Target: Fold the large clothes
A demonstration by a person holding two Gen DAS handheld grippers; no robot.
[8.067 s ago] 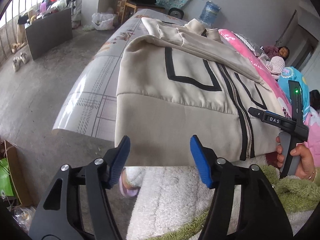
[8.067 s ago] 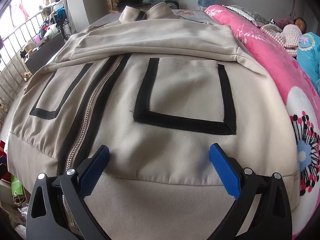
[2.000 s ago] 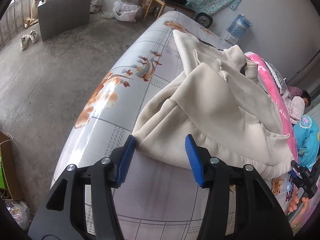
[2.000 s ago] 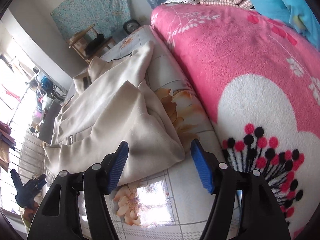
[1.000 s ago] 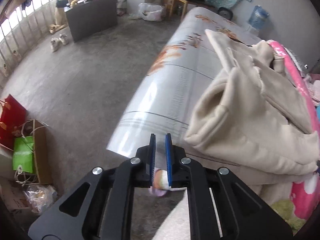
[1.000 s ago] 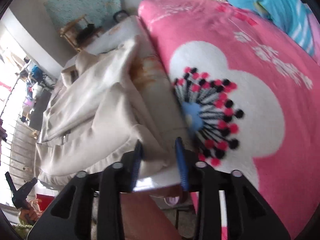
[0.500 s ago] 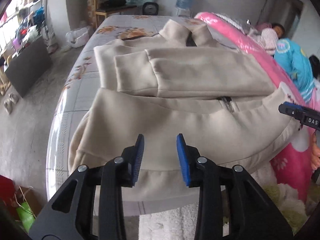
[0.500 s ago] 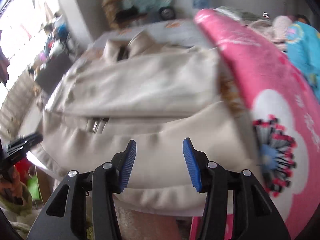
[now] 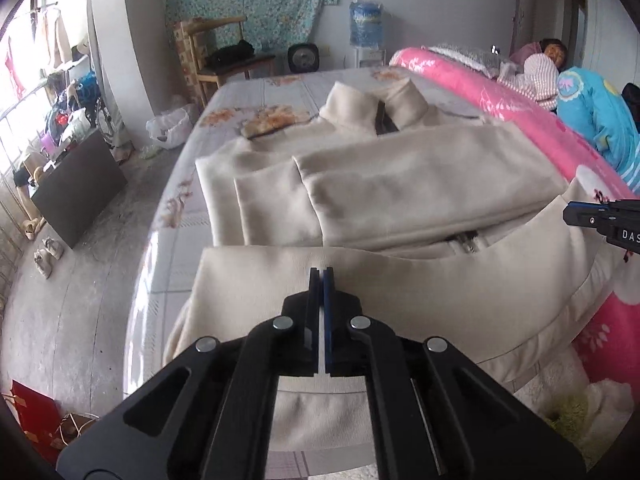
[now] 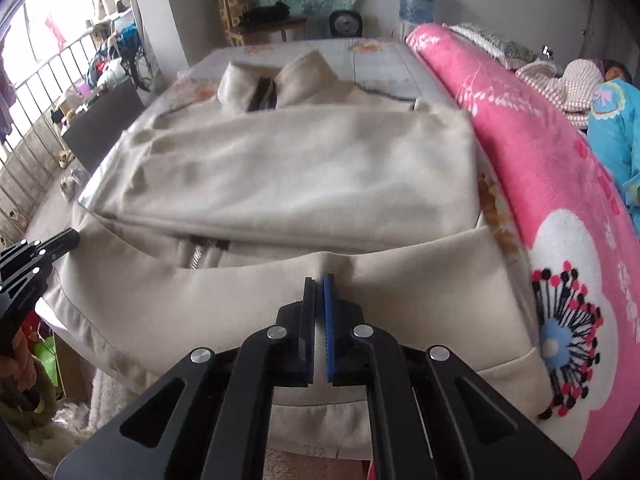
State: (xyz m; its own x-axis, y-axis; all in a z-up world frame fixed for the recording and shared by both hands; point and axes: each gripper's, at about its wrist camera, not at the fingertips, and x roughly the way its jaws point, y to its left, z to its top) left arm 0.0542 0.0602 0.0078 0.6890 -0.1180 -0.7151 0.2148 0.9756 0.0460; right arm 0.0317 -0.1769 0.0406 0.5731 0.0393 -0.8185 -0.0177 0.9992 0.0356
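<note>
A cream zip jacket [image 9: 400, 184] lies on the bed, collar at the far end, sleeves folded across its chest. Its lower hem part is folded up toward me. My left gripper [image 9: 321, 276] is shut on the folded edge of the jacket near its left side. My right gripper [image 10: 319, 284] is shut on the same edge of the jacket [image 10: 304, 176] near its right side. The right gripper also shows at the right edge of the left wrist view [image 9: 600, 220]; the left gripper shows at the left edge of the right wrist view [image 10: 36, 256].
The bed has a glossy floral sheet [image 9: 248, 92]. A pink blanket [image 10: 540, 152] runs along the right side, with a person [image 9: 552, 50] lying beyond it. A wooden chair [image 9: 224, 52], a water bottle [image 9: 366, 26] and a dark board [image 9: 80, 184] stand on the floor at left.
Both grippers have closed on the jacket's near folded edge; half a second ago they were open above it. Earlier the jacket was turned over and its bottom folded up.
</note>
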